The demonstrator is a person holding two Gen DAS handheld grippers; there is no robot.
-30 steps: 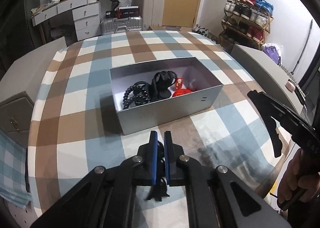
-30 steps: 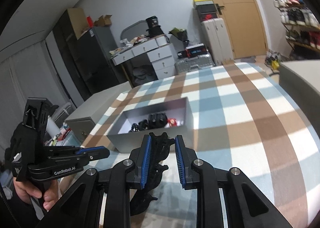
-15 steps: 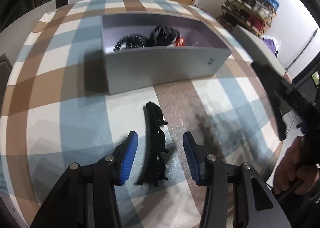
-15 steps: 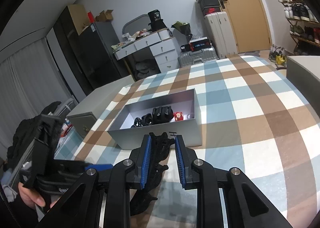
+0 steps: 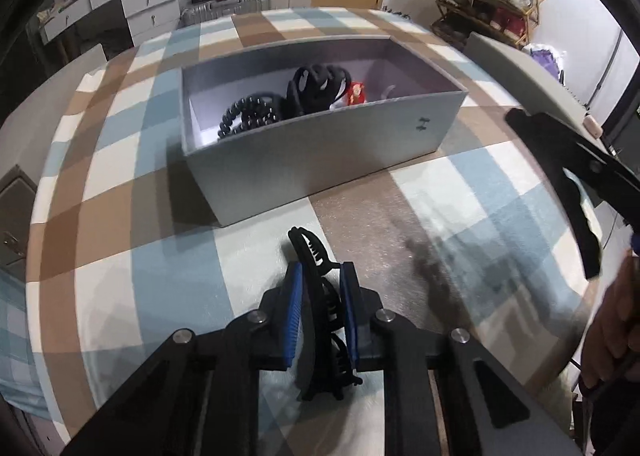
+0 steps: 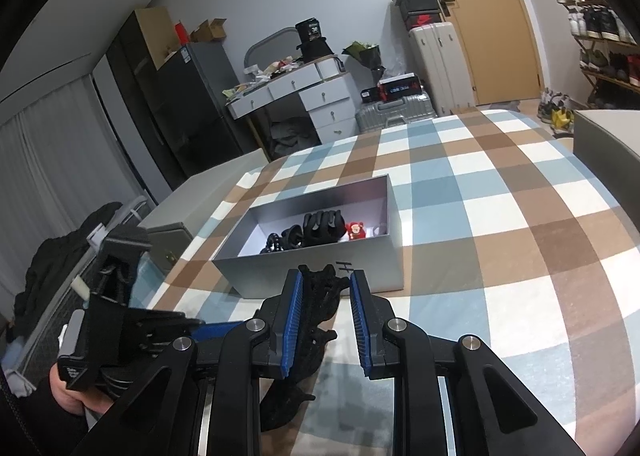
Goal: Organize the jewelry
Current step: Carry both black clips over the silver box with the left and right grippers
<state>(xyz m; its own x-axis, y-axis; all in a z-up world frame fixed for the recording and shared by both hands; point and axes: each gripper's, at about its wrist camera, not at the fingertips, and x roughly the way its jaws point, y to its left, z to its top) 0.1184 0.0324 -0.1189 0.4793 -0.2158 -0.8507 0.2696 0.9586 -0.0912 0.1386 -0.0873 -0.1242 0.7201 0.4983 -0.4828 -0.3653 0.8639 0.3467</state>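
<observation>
A black claw hair clip (image 5: 320,296) lies on the checked cloth, in front of the grey open box (image 5: 320,152). My left gripper (image 5: 321,284) is closed around the clip, blue pads against its sides. The box holds a black bead bracelet (image 5: 250,116), a black claw clip (image 5: 318,86) and a small red Santa charm (image 5: 356,92). In the right wrist view my right gripper (image 6: 326,296) is open above the cloth. The black clip (image 6: 316,304) shows between and below its fingers, beside the box (image 6: 320,268).
The checked cloth (image 6: 500,216) covers a round-edged table. A grey chair back (image 5: 520,72) stands at the right edge. A grey cabinet (image 6: 168,236) is at the left. Dresser, suitcases and a shoe rack stand beyond.
My left gripper has dropped towards the cloth, opened around the black clip, then closed its pads onto it. My right gripper has stayed open in much the same place.
</observation>
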